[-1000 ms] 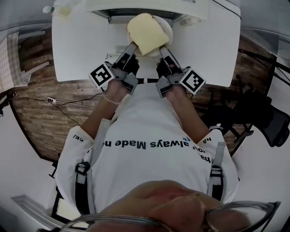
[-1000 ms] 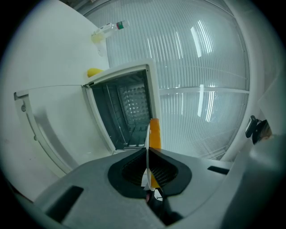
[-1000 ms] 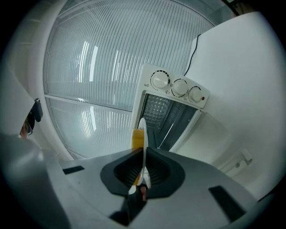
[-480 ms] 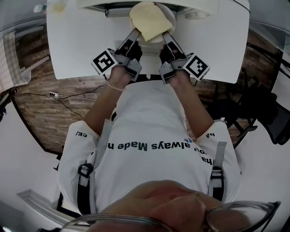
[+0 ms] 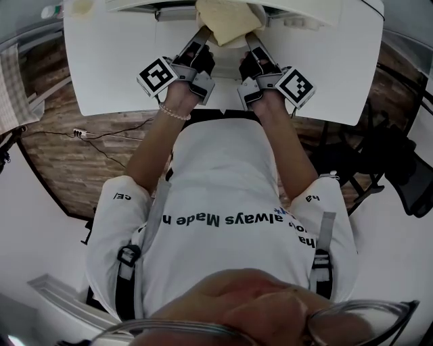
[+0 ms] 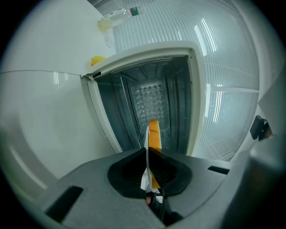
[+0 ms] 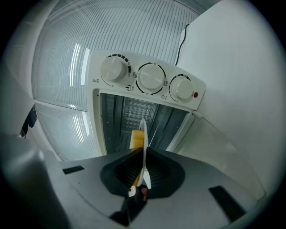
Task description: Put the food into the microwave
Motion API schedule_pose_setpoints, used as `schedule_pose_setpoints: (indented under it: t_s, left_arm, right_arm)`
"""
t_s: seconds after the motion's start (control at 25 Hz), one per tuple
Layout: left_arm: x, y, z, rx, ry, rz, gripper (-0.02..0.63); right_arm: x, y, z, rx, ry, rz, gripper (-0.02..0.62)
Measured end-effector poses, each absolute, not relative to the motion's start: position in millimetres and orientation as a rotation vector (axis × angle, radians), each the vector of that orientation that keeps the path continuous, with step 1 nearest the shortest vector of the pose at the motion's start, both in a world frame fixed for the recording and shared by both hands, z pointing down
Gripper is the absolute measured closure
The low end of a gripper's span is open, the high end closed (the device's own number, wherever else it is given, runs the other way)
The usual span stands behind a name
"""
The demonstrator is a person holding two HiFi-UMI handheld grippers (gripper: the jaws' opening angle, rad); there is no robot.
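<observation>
Both grippers have carried the food forward since the earlier frames: left gripper (image 5: 203,35) and right gripper (image 5: 251,39) each clamp opposite rims of the round white plate (image 5: 233,43) (edge-on in both gripper views). Its pale yellow bread slice (image 5: 226,16) sits at the mouth of the open white three-knob microwave (image 7: 147,78), above the white surface (image 5: 115,61).

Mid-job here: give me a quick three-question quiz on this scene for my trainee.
1. True or false: the left tongs and right tongs both clamp the round white plate carrying the yellow bread slice.
2. How many dials has the white microwave? A two, B three, C five.
3. Fill in: the microwave stands ___.
Key: 1 true; 2 B; 3 open.
</observation>
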State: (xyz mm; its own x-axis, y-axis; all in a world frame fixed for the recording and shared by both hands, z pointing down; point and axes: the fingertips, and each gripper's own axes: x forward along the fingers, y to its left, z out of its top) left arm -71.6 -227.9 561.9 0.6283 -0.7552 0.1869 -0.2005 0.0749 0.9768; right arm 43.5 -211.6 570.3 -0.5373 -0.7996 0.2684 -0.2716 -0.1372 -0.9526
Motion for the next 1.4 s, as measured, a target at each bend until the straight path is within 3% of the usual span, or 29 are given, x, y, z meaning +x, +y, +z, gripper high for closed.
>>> schedule_pose_setpoints:
  t_s: [0.56,1.08,1.4]
  left_arm:
    - [-66.1,-278.4,616.7,1.404,-0.884,-0.494,0.591]
    - [-71.3,-295.6,621.7,1.381,-0.941,-0.515,0.591]
    - [-69.9,-298.8,614.5,1.444,-0.961,-0.482,0.588]
  right_arm:
    - [46.4,-262.2,623.5,-1.21,1.585,-1.773,0.572]
    - [23.6,-261.2,621.3,-1.119,1.602,-1.806,0.548]
    - [27.2,-270.5,622.7,-1.159,1.529,-1.809,0.575]
